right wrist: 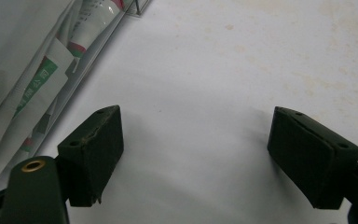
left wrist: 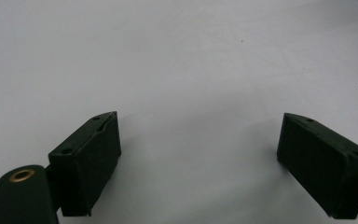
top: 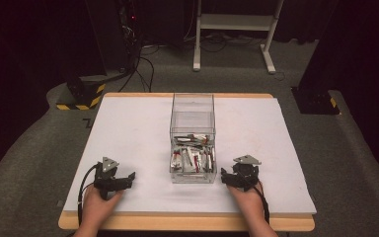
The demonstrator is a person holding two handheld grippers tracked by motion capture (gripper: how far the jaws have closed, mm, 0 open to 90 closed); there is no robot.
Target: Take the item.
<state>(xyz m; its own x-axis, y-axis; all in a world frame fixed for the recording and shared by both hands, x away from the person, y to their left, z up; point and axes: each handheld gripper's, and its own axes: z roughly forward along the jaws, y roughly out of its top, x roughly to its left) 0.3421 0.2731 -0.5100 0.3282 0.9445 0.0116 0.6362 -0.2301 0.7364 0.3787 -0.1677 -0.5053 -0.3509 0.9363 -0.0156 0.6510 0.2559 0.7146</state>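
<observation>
Two tools on table (top: 128, 123) | left tool (top: 128, 177): jaws wide, empty | right tool (top: 225, 178): jaws wide, empty, just beside clear box (top: 192, 106) | sachets (top: 192, 159): inside box, table centre.

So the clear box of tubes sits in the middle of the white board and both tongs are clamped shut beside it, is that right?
Not quite. The clear box of tubes does sit mid-board, with the left tongs and right tongs beside it, but both are open: each gripper view shows its jaws spread wide over bare white board, nothing between them.
</observation>
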